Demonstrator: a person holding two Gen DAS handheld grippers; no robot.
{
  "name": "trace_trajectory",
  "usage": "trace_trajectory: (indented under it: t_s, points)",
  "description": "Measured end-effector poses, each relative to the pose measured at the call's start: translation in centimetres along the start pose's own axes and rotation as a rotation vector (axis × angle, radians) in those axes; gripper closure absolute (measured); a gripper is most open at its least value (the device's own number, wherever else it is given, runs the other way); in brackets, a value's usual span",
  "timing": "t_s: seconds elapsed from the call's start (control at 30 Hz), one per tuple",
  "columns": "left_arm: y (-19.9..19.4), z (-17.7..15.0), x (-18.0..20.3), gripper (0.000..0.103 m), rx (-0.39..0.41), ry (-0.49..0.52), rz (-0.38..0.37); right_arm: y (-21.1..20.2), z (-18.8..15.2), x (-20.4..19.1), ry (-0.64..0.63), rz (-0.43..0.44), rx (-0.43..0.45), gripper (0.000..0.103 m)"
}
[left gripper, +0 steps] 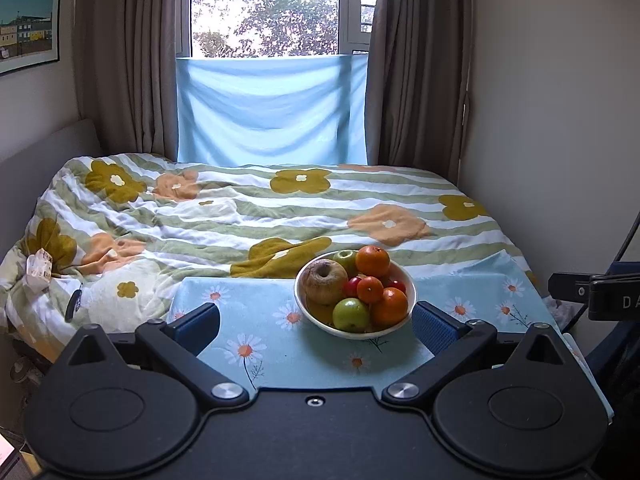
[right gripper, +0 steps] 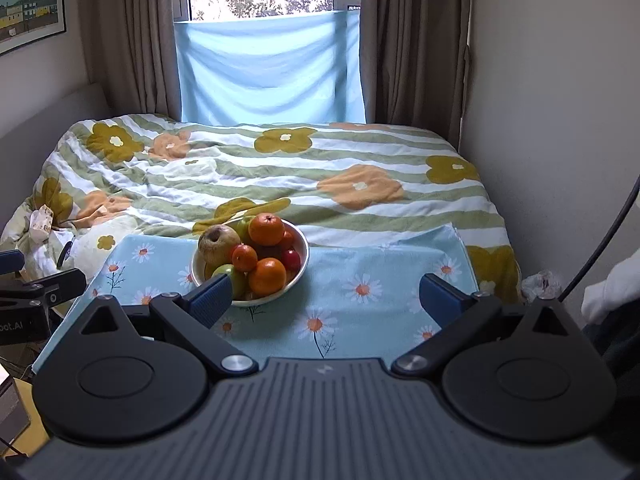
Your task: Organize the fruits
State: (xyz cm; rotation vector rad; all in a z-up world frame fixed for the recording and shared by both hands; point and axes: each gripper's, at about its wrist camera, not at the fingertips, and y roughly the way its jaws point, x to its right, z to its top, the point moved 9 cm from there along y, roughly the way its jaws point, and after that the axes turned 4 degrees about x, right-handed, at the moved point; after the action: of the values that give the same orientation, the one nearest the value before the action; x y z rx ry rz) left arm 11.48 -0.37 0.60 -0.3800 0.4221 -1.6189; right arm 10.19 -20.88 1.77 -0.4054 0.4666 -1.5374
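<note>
A bedroom: a flower-patterned duvet [left gripper: 256,208] covers the bed under a curtained window [left gripper: 264,8]. On the near side lies a pale blue daisy cloth [right gripper: 360,272]. The left gripper [left gripper: 316,320] hangs over it with jaws wide apart and empty; the right gripper [right gripper: 326,300] likewise. The white bowl [left gripper: 320,316] of oranges, apples and small red fruits sits on the cloth, just beyond both.

Left gripper [left gripper: 316,320]: jaws spread wide, nothing between them, angled downward; right gripper [right gripper: 325,298]: jaws likewise wide apart, empty, angled downward.
</note>
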Motion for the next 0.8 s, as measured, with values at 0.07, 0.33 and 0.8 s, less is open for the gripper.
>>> trace_trajectory:
  t_s: [0.07, 0.33, 0.8]
  points:
    - [-0.4, -0.5, 0.3, 0.000, 0.005, 0.002, 0.008, -0.3, -1.0, 0.4, 0.010, -0.003, -0.010, 0.000]
    - [-1.4, -1.2, 1.0, 0.000, 0.007, 0.011, 0.016, -1.2, -2.9, 1.1, 0.020, -0.001, -0.040, 0.000]
    - [-1.6, -1.8, 1.1, 0.000, -0.007, 0.010, 0.012, -1.7, -3.0, 1.4, 0.021, -0.022, -0.036, 0.000]
